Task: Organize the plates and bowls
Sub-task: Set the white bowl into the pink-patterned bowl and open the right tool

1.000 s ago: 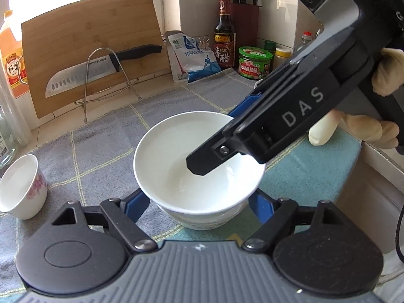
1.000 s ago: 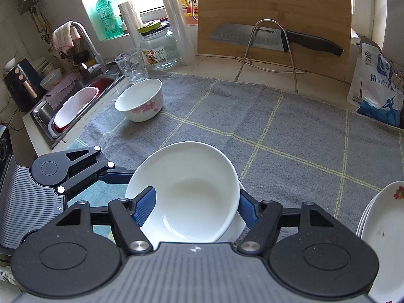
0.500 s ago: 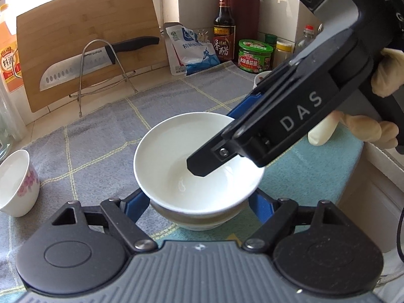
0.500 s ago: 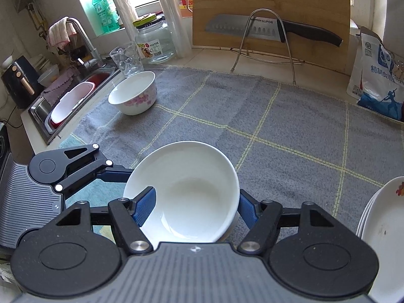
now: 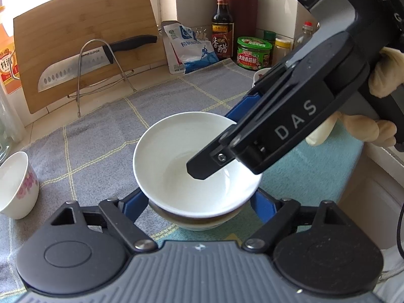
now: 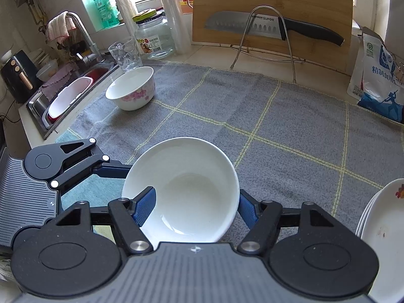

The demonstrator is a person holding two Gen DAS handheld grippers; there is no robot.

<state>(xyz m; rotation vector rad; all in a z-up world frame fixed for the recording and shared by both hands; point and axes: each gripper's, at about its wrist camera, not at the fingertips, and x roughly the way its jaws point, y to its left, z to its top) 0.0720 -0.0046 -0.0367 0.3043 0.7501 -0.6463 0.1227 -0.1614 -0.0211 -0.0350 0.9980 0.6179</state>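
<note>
A plain white bowl [image 5: 176,151] [image 6: 192,176] sits nested in a second bowl [image 5: 199,221] on the grey checked cloth [image 6: 277,116]. My right gripper [image 5: 218,139] [image 6: 195,208] is shut on the upper bowl, one finger inside it and the other outside its wall. My left gripper [image 5: 199,197] straddles the lower bowl; its jaws are opening and the blue pads stand just off the bowl's sides. A flower-patterned bowl [image 5: 15,184] [image 6: 131,88] stands apart at the cloth's left. Stacked white plates [image 6: 378,227] lie at the right.
A bamboo cutting board [image 6: 272,7] and a knife [image 6: 252,25] on a wire stand lean at the back. A sink [image 6: 65,98] with a pink tub, a glass [image 6: 125,55] and a jar [image 6: 154,38] are at the left. A salt bag [image 5: 186,48], sauce bottle [image 5: 222,35] and green-lidded jar [image 5: 253,53] stand behind.
The left jaws have spread a little wider around the lower bowl. A dark gap now shows between the upper bowl and the lower one. The right gripper's hold looks unchanged.
</note>
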